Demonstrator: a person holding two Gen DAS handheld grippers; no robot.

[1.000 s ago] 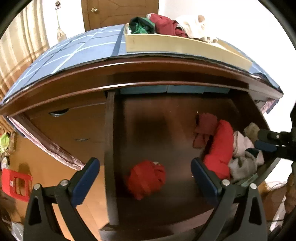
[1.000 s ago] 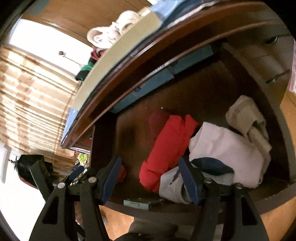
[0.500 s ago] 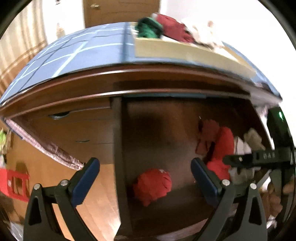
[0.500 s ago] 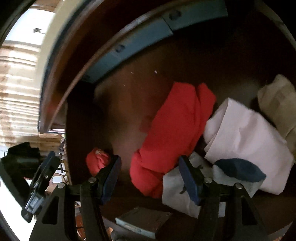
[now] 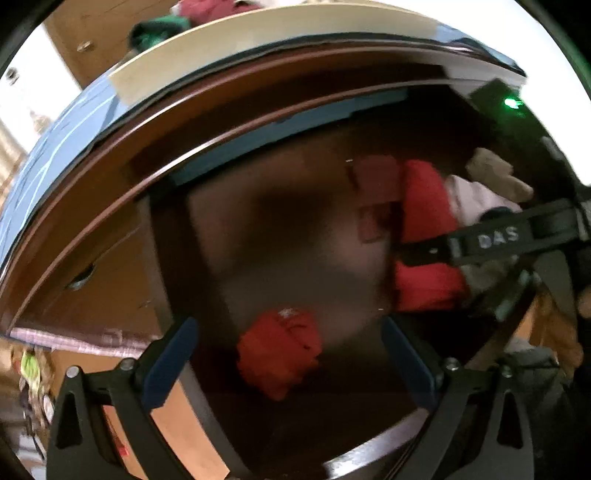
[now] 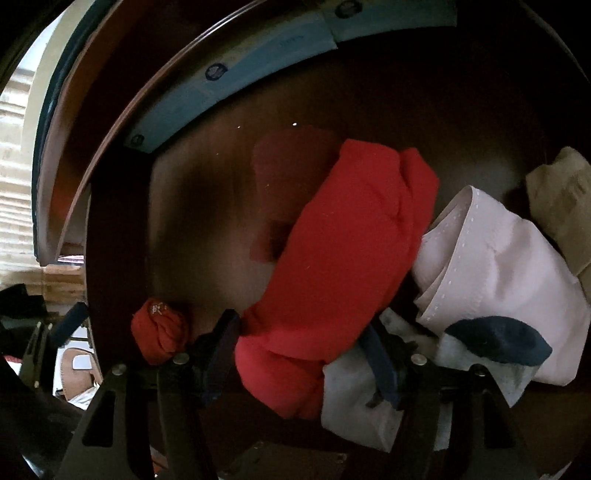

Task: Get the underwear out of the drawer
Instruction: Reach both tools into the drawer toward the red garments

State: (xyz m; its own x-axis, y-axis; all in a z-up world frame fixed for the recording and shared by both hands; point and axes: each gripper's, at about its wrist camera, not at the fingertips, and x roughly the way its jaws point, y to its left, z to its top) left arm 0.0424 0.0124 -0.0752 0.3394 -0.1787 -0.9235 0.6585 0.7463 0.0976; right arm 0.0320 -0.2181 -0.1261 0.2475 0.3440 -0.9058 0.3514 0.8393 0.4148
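Observation:
The open wooden drawer [image 5: 295, 240] holds underwear. A small red bundle [image 5: 280, 354] lies near its front left, and my left gripper [image 5: 290, 363] hangs open above it without touching. A long folded red garment [image 6: 351, 240] lies in the middle of the drawer. My right gripper [image 6: 301, 343] straddles its near end with a finger on each side. Its jaws are opening and the pads do not clamp the cloth. The right gripper's black body [image 5: 495, 236] crosses the red garment in the left wrist view.
Beside the red garment lie a white garment [image 6: 498, 266], a beige one [image 6: 561, 192], a dark blue sock [image 6: 498, 339], a grey-white cloth [image 6: 354, 398] and a dark red piece [image 6: 291, 158]. A cream board [image 5: 258, 33] rests on the blue-covered dresser top [image 5: 48, 147].
My right gripper has sunk into the drawer until its fingers flank the red garment's near end. My left gripper has rolled and shifted, bringing the small red bundle between its fingers in view.

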